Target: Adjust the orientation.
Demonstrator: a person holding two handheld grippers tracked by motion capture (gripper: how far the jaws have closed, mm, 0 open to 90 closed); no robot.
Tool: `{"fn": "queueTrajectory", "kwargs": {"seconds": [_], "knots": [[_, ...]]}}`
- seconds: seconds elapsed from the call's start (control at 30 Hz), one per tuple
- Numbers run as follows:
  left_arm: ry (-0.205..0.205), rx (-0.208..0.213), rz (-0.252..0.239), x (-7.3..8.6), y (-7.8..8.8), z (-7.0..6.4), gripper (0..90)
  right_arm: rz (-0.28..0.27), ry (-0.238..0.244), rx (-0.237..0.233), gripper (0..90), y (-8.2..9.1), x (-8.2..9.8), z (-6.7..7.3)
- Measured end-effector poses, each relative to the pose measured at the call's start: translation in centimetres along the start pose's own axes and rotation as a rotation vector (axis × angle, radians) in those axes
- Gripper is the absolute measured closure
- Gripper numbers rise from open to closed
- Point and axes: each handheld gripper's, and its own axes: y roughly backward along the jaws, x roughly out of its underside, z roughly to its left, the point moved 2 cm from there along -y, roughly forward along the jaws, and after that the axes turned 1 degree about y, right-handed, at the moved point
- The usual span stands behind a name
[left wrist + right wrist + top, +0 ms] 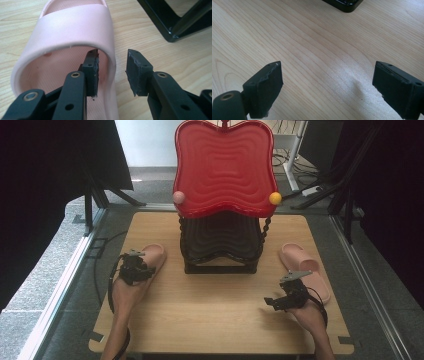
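High view overhead; tongs cameras near table [220,305].

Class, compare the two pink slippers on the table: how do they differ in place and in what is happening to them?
The left slipper lies left of the rack; the right slipper lies right of it. The left claw straddles the left slipper's strap wall, one finger inside; the right claw is open over bare table, off the right slipper. Both are pink slides.
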Motion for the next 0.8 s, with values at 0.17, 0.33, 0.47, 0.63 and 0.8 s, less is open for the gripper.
{"fn": "queueTrajectory", "kwargs": {"seconds": [0.17, 0.33, 0.47, 0.63, 0.8], "knots": [[-0.003, -0.014, 0.012, -0.4, -1.0, -0.1, 70.3, -0.002, 0.0, 0.002, 10.0, 0.1, 0.0, -0.1], [-0.014, -0.026, 0.019, -0.7, -1.3, -0.1, 82.0, 0.0, -0.002, 0.002, 10.3, 0.1, 0.1, -0.1], [-0.04, 0.003, 0.016, -0.5, -0.8, 0.1, 82.7, 0.001, -0.002, 0.002, 10.5, 0.1, 0.1, -0.2], [-0.087, 0.047, 0.004, -0.4, 0.3, 0.2, 82.8, 0.001, -0.001, 0.004, 10.8, 0.1, 0.1, -0.2], [-0.167, 0.077, -0.006, 0.0, 2.2, 0.2, 82.4, -0.003, -0.001, 0.008, 11.2, 0.2, 0.1, -0.2]]}}
